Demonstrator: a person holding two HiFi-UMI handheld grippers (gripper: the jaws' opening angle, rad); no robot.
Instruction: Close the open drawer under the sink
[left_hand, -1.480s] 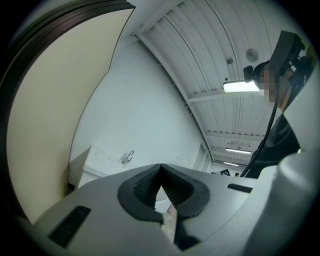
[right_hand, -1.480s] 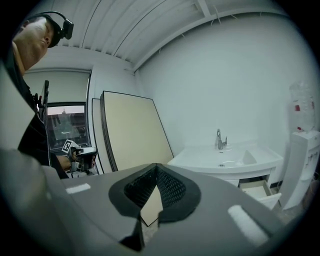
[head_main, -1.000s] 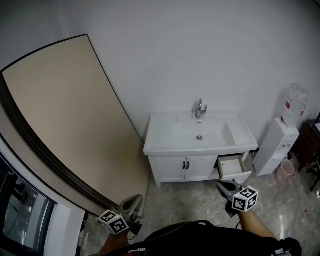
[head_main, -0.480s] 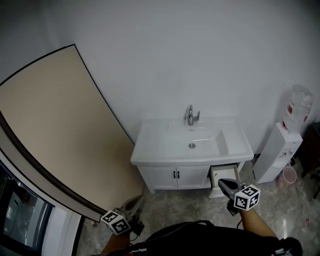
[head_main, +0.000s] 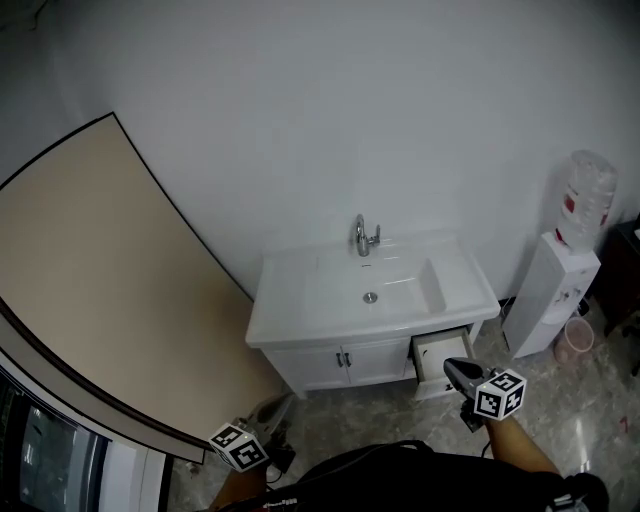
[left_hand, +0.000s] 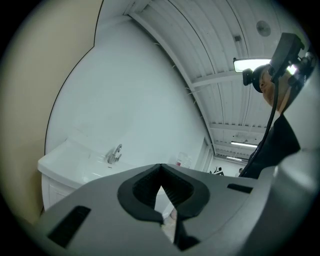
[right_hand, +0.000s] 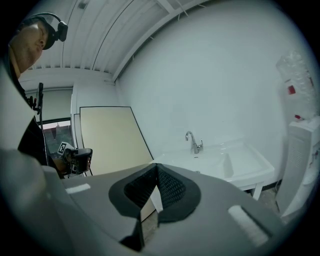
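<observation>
Jaws of both grippers are pressed together, empty. The left gripper (head_main: 272, 408) hangs near left, over the floor. The right gripper (head_main: 452, 368) points at the drawer (head_main: 437, 352), open at the right under the sink (head_main: 330, 300)

The sink (head_main: 370, 290) stands against the back wall (head_main: 330, 110) on a cabinet (head_main: 300, 365), with the faucet (head_main: 364, 236) at its rear edge, behind the basin. Under the sink, two doors (head_main: 345, 362) sit side by side, and the open drawer (head_main: 438, 358) juts forward at the cabinet's right end, just right of them. Left of the sink a large board (head_main: 90, 290) leans against the wall. Right of the sink stands a water dispenser (head_main: 548, 295) with a bottle (head_main: 580, 200) on top, and a small bin (head_main: 574, 340) on the floor (head_main: 590, 420) to its right. The right claw (head_main: 452, 366) is in front of the drawer; the left claw (head_main: 275, 405) is low, by the board's lower corner.
</observation>
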